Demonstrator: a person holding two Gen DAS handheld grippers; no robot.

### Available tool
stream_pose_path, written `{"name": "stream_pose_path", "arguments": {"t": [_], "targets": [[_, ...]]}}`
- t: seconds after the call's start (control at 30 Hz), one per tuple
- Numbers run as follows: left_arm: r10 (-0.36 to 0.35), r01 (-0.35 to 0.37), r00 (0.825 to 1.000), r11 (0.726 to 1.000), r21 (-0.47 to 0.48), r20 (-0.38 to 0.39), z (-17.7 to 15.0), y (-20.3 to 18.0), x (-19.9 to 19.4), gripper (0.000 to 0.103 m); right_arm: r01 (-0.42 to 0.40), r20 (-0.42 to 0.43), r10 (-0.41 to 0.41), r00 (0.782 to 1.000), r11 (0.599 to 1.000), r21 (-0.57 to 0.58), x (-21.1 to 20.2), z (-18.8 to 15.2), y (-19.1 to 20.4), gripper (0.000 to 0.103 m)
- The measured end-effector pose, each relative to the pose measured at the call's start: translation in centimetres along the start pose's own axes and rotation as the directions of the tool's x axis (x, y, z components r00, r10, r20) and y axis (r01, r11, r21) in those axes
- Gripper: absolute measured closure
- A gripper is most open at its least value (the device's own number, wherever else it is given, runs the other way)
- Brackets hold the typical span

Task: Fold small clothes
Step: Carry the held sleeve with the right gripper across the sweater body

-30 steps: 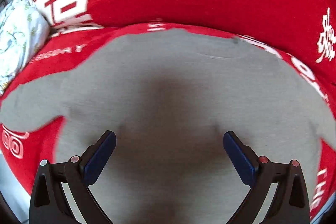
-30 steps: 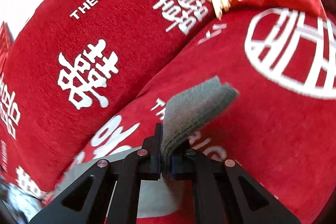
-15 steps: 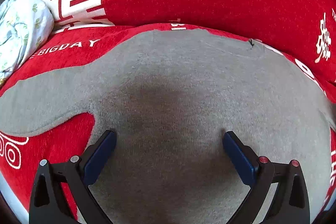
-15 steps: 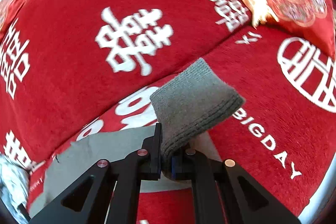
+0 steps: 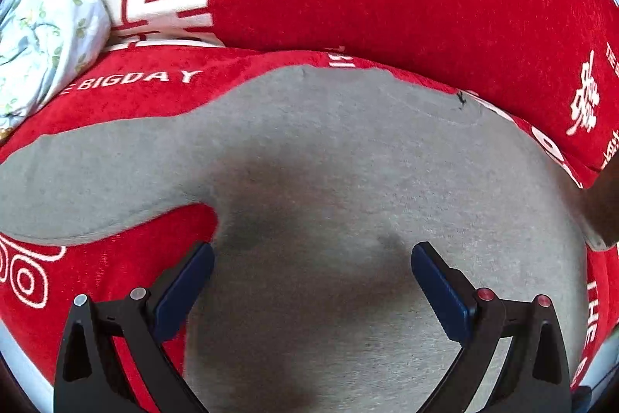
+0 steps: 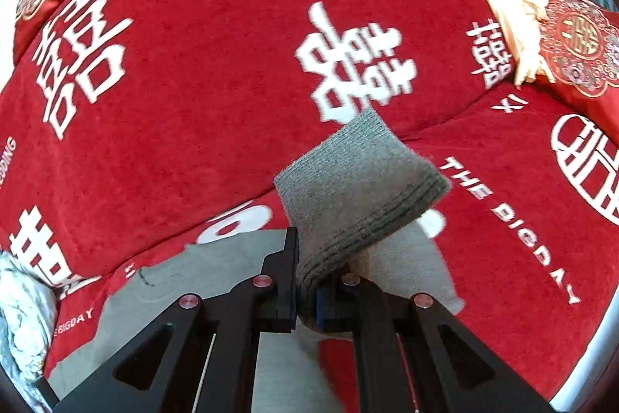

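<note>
A small grey sweater [image 5: 348, 161] lies flat on a red sofa seat. Its body fills the middle of the left wrist view and one sleeve [image 5: 77, 180] stretches out to the left. My left gripper [image 5: 311, 277] is open, low over the sweater's body, holding nothing. My right gripper [image 6: 307, 281] is shut on the ribbed cuff of the other grey sleeve [image 6: 359, 188] and holds it lifted above the sweater's body [image 6: 216, 266], with the cuff sticking up past the fingertips.
The red sofa cover [image 6: 193, 84] with white characters rises as a backrest behind the sweater. A white floral bundle [image 5: 42, 37] lies at the left. A red embroidered cushion [image 6: 580, 45] with cream fringe sits at the right.
My right gripper has carried the sleeve cuff leftward, over the sweater's body. My left gripper has edged to the left over the body, staying open. The left sleeve now lies flat and stretched.
</note>
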State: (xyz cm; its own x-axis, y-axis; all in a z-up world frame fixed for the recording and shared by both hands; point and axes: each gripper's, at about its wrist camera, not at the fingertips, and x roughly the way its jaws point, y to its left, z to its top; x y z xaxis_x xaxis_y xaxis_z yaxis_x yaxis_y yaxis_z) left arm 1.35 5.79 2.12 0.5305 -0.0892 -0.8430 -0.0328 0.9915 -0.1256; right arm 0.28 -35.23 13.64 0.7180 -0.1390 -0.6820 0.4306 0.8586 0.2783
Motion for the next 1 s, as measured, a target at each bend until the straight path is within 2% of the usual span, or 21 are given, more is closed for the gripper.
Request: {"name": "stream_pose_path", "arguments": {"t": [0.33, 0.67, 1.0], "targets": [[-0.01, 0.009, 1.0, 0.999, -0.041, -0.015, 0.4, 1.6, 0.4, 0.001, -0.069, -0.016, 0.068, 0.998, 0.993, -0.095, 1.3, -1.9, 8.7, 0.097], [0.006, -0.006, 1.0, 1.0, -0.027, -0.006, 0.5, 1.8, 0.4, 0.001, -0.106, -0.081, 0.095, 0.992, 0.985, -0.14, 4.1, -5.4, 13.7, 0.097], [-0.003, 0.004, 1.0, 0.998, -0.07, 0.013, 0.9, 3.4, 0.0, 0.0, -0.189, -0.143, 0.164, 0.976, 0.965, -0.183, 6.1, -9.0, 19.7, 0.097]]}}
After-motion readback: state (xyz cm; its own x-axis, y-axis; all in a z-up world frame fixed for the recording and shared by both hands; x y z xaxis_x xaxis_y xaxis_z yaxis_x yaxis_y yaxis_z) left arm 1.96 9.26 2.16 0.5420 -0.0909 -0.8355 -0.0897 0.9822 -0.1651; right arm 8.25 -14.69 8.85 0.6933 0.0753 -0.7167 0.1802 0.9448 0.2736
